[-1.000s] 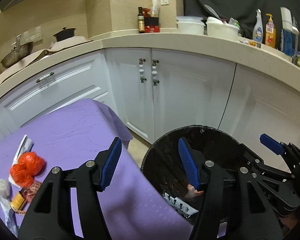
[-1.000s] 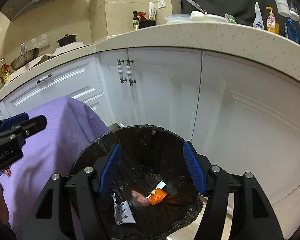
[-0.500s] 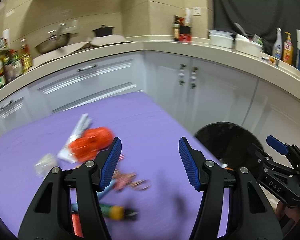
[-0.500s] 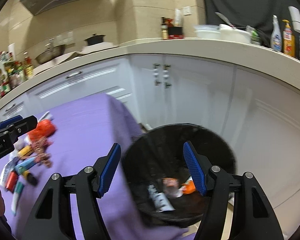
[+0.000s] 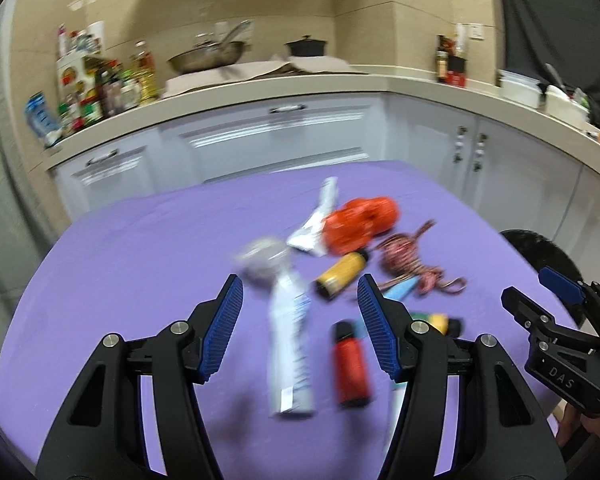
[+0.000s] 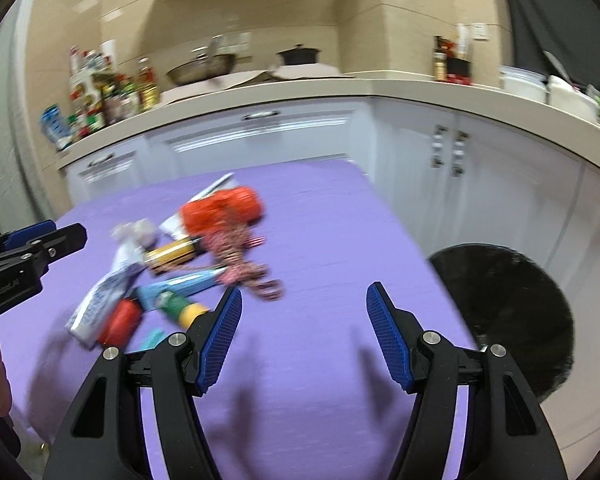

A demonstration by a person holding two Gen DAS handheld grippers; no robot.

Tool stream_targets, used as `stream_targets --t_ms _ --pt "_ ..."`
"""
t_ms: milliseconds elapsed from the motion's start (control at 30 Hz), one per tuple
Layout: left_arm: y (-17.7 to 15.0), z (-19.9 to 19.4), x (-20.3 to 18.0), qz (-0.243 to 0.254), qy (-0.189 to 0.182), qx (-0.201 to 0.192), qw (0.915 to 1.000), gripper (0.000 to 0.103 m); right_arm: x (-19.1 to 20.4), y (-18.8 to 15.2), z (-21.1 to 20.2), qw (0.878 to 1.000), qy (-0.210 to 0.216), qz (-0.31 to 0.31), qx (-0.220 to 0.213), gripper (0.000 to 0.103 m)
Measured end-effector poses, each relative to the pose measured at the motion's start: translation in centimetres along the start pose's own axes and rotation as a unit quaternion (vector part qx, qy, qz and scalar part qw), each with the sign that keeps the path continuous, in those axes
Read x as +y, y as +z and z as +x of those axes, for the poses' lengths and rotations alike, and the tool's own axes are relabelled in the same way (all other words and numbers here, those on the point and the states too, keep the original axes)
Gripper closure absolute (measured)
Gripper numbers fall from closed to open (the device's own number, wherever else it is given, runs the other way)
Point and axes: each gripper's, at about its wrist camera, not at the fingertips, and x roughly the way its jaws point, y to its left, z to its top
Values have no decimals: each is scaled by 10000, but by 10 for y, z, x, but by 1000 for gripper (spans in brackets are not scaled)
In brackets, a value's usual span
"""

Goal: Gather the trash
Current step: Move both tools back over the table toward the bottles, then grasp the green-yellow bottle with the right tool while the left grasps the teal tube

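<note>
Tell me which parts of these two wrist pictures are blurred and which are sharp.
Left wrist view: the left gripper is crisp and open, while the trash pile on the purple table is smeared. Right wrist view: the right gripper is sharp and open; the pile and the bin are blurred, and the counter line bows from fisheye distortion.

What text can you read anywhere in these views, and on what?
"DAS": on the right tool body, left wrist view.
Lettering on the left tool body: too blurred to read.
White wrapper print: blurred.
Counter bottles labels: too small and blurred.
</note>
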Motion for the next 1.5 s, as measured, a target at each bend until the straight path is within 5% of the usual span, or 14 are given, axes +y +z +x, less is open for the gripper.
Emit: stream_targets --t_ms 733,1067,1267,1500 --pt "-43 -9 94 -651 538 288 9960 45 55 -2 41 9958 113 -665 623 40" --pt "-49 -3 100 -736 519 382 9952 45 50 -10 49 9922 325 -626 1032 72" --pt "-51 0 91 -682 411 438 9959 45 46 -15 41 9930 338 -559 983 81" --pt "-52 2 80 -608 335 469 9965 45 35 -18 34 9940 410 -350 947 81"
